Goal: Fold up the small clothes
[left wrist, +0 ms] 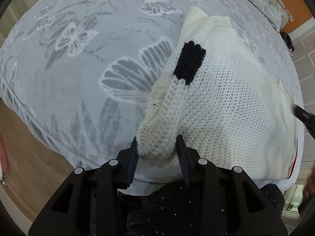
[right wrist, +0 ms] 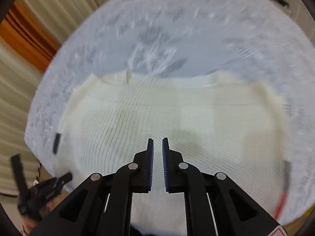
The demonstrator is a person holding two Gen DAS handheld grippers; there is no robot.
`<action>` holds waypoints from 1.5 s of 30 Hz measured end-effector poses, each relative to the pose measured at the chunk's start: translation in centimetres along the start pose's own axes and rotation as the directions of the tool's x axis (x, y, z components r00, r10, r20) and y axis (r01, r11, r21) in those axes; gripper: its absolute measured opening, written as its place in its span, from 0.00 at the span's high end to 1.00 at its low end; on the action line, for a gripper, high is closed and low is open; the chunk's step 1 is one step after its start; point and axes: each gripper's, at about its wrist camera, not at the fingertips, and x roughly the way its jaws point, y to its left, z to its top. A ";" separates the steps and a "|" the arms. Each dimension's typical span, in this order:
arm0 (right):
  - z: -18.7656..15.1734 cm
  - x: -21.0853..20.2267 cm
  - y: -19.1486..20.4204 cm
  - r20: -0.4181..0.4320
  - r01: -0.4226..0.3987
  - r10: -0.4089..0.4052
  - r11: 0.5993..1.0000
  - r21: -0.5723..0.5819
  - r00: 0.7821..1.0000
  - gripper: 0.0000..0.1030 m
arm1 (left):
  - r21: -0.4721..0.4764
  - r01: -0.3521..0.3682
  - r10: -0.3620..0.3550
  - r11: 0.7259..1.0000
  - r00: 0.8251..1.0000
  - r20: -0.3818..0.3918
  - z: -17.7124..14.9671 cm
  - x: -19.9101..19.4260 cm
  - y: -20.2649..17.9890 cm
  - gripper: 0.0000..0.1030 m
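Motion blurs the right view. The left gripper (left wrist: pixel 157 149) pinches a sleeve (left wrist: pixel 163 118) of the white sweater (left wrist: pixel 226 108), sleeve running toward one o'clock. The right gripper (right wrist: pixel 157 143) is narrow, holding nothing.

Sweater (left wrist: pixel 226 102) is lying on the bed (left wrist: pixel 82 63), w/ its near edge reaching the bed's front edge. Sleeve (left wrist: pixel 157 137) is folding over onto the sweater's left side, w/ its end sitting btwn the fingers of the left hand-held gripper (left wrist: pixel 157 153) at the bed's near edge. Right hand-held gripper (right wrist: pixel 157 149) is hovering above the sweater's near-middle part, jaws nearly together w/ nothing btwn them. Floor (left wrist: pixel 25 157) is lying left of the bed.
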 end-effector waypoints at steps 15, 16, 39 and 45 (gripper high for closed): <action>1.4 5.4 2.7 -0.112 0.088 -0.099 0.991 -0.102 0.989 0.94 | -0.205 0.268 -0.272 0.941 0.962 0.007 3.2 0.4 4.2 0.82; 1.5 5.6 2.7 -0.109 0.095 -0.106 0.990 -0.104 0.988 0.94 | -0.230 0.314 -0.323 0.921 0.946 -0.001 3.4 0.5 4.5 0.84; -0.6 -4.7 -9.5 0.033 -0.168 0.165 0.980 0.112 0.986 0.82 | 0.284 0.382 -0.410 0.879 0.911 0.041 -1.1 -9.1 -18.2 0.89; -1.2 -10.6 -12.7 0.149 -0.155 0.148 0.987 0.040 0.978 0.55 | 0.396 0.337 -0.362 0.854 0.932 -0.014 -4.8 -7.0 -24.4 0.89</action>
